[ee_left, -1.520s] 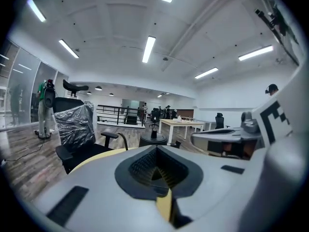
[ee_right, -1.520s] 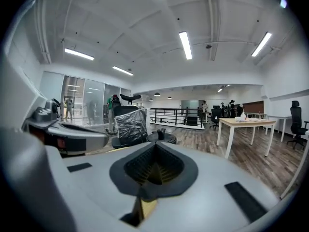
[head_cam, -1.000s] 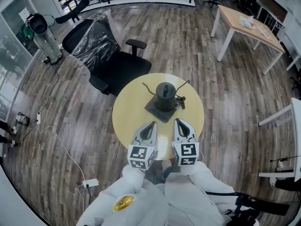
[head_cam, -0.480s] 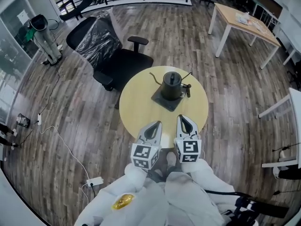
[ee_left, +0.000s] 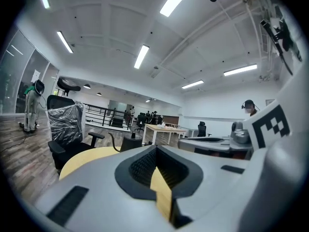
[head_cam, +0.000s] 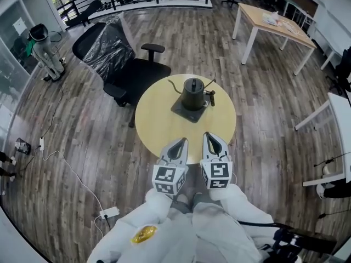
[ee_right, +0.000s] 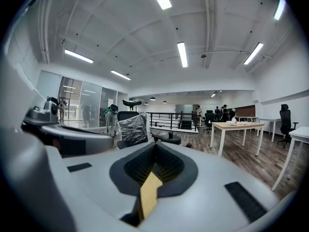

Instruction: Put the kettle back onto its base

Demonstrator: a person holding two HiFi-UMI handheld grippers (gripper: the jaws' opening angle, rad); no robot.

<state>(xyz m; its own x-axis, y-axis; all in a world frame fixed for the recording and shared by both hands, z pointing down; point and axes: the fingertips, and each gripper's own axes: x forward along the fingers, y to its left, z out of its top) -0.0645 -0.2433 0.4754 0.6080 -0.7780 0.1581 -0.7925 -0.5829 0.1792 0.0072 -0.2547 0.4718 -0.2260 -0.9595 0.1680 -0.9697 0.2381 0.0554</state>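
Note:
A dark gooseneck kettle point(head_cam: 193, 93) stands upright on its flat dark square base point(head_cam: 185, 113), at the far side of a round yellow table point(head_cam: 159, 119). Its thin spout points left and its handle sticks out to the right. Both grippers hang side by side over the table's near edge, well short of the kettle. My left gripper point(head_cam: 180, 142) is shut and empty, and so is my right gripper point(head_cam: 210, 138). In the left gripper view the kettle point(ee_left: 131, 142) shows just beyond the closed jaws point(ee_left: 157, 147). The right gripper view shows the kettle point(ee_right: 170, 137) small beyond its gripper point(ee_right: 155, 145).
A black office chair point(head_cam: 118, 59) with plastic over its back stands behind the table at the left. A wooden desk point(head_cam: 274, 23) is at the back right and a white table point(head_cam: 340, 119) at the right edge. Cables and a power strip point(head_cam: 108, 211) lie on the wooden floor at the left.
The view has shifted: less of the table now lies under the grippers and its near edge sits closer to their tips. The kettle stays on its base. Both grippers remain shut.

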